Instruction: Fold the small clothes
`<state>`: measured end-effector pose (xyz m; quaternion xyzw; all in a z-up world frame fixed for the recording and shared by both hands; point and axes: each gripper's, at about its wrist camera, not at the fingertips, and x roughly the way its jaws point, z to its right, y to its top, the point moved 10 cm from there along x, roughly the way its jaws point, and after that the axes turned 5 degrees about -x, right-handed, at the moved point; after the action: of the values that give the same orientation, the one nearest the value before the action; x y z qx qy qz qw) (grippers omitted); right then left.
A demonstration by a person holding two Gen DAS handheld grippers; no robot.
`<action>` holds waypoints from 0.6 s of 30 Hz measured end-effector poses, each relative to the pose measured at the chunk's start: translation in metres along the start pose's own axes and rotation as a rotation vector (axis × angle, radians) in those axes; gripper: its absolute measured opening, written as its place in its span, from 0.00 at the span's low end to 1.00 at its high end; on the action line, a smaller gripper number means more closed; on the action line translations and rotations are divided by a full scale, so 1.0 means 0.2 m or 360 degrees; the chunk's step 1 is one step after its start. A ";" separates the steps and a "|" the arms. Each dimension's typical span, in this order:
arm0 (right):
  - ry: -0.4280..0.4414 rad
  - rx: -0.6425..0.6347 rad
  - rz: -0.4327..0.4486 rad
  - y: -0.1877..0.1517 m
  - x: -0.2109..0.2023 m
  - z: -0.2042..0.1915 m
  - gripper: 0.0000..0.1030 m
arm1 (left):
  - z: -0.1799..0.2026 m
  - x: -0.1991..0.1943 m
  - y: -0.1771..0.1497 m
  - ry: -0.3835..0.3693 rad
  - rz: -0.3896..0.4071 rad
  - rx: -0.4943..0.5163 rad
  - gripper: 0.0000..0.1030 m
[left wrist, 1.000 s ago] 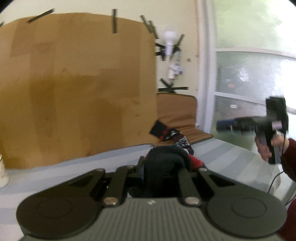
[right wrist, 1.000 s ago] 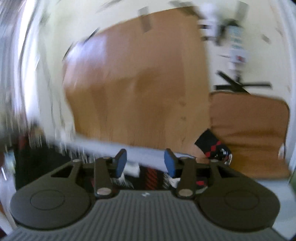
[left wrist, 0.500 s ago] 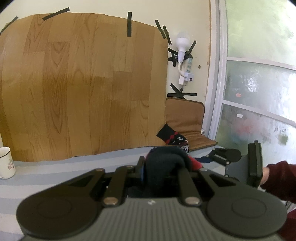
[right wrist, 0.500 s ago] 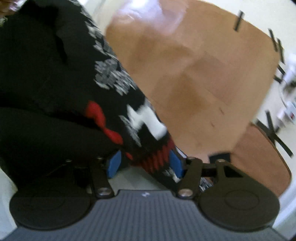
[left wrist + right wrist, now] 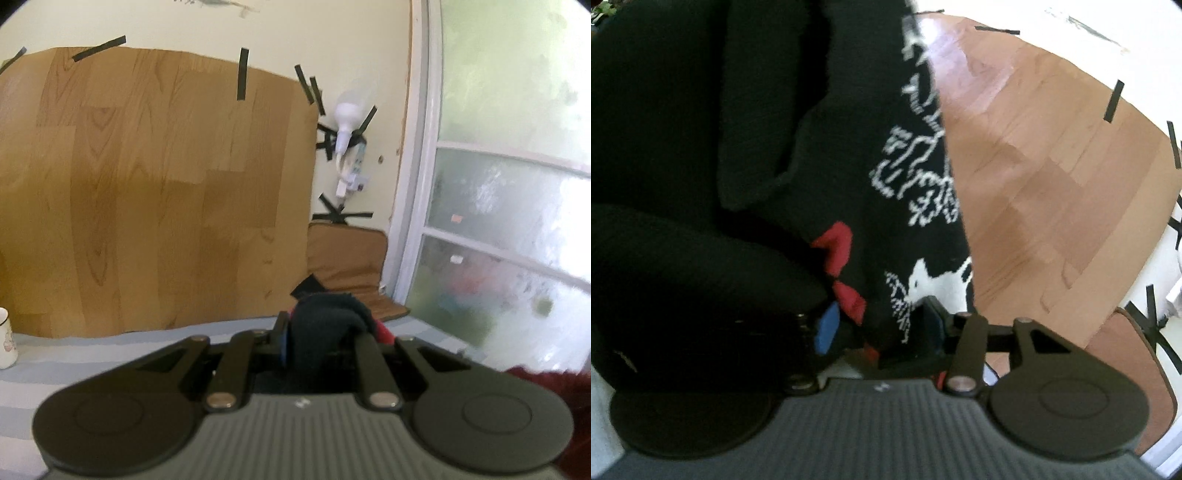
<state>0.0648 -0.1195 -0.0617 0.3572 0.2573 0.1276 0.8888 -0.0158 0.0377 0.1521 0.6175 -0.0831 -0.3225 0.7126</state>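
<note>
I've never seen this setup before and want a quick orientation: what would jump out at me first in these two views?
In the right wrist view, a black knitted garment with white and red patterns fills the left half, hanging between the right gripper fingers. In the left wrist view, the left gripper is shut on a dark bunch of that fabric. Behind stands a wood-grain panel taped to the wall.
</note>
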 end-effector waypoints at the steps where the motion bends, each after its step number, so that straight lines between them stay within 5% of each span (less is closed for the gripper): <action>1: 0.0009 -0.0019 0.0026 -0.02 0.03 -0.03 0.51 | 0.01 -0.01 0.02 -0.0007 0.0007 -0.0007 0.11; 7: -0.0097 -0.0150 0.0120 0.04 0.04 -0.11 0.50 | 0.10 -0.11 0.14 0.0012 0.0098 0.0086 0.11; 9: -0.0195 -0.0177 0.0120 0.06 0.06 -0.05 0.17 | 0.12 -0.16 0.16 0.0031 0.0134 0.0120 0.11; 18: -0.0783 0.0151 0.0379 0.37 -0.31 0.67 0.11 | 0.15 -0.47 0.31 0.0143 0.0375 0.0200 0.11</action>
<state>0.0832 -0.1678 0.0942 0.4465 -0.0044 0.1284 0.8855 -0.0814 0.0679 0.2429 0.6608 -0.1429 -0.2028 0.7084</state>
